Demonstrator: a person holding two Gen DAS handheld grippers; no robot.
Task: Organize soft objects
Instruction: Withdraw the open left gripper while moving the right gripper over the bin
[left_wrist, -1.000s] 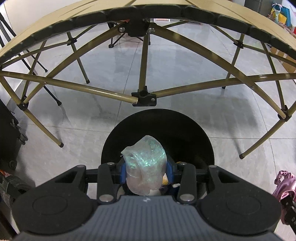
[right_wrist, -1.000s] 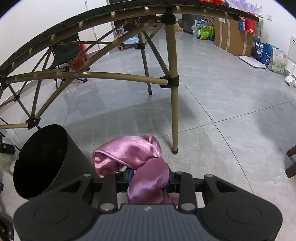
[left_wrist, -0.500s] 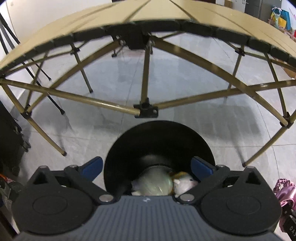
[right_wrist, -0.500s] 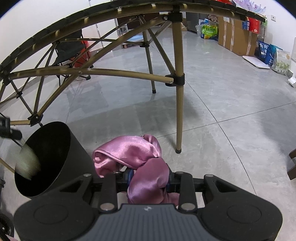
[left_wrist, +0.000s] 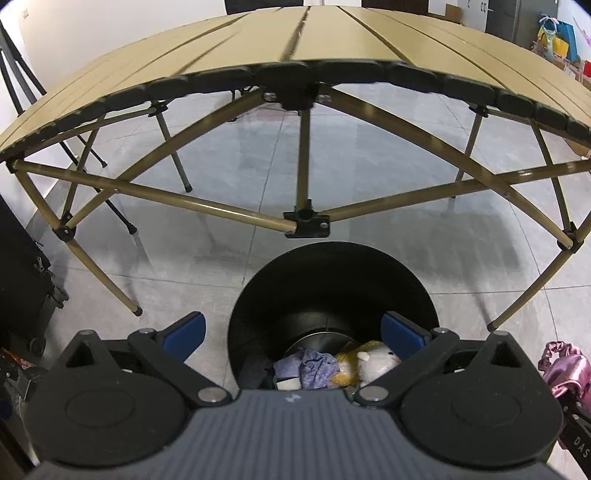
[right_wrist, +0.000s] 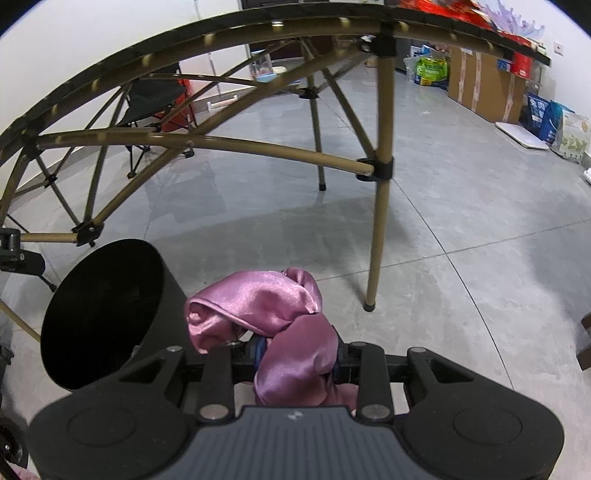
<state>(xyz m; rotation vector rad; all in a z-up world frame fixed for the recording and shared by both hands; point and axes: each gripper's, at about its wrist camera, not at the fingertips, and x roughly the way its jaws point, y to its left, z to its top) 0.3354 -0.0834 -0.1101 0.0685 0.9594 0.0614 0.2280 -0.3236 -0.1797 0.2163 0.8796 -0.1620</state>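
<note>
A black round bin (left_wrist: 332, 280) stands on the grey floor just below my left gripper (left_wrist: 295, 332). That gripper is wide open, its blue pads (left_wrist: 188, 328) spread to either side of the bin's mouth with nothing between them. A bluish cloth (left_wrist: 310, 365) and a white and yellow plush toy (left_wrist: 373, 363) lie in the bin. My right gripper (right_wrist: 299, 354) is shut on a pink satin cloth (right_wrist: 280, 325), held beside the bin (right_wrist: 99, 295), up and to its right. The pink cloth (left_wrist: 561, 373) also shows at the right edge of the left wrist view.
A tan folding table (left_wrist: 303, 48) with crossed metal legs spans the space just beyond the bin. One leg (right_wrist: 376, 240) stands close to the right of the pink cloth. A black case (left_wrist: 18, 288) sits at the left. Boxes and bags (right_wrist: 484, 85) line the far wall.
My left gripper opened and let go of a pale shimmering bundle, which dropped into the bin. The right gripper kept still with the pink cloth.
</note>
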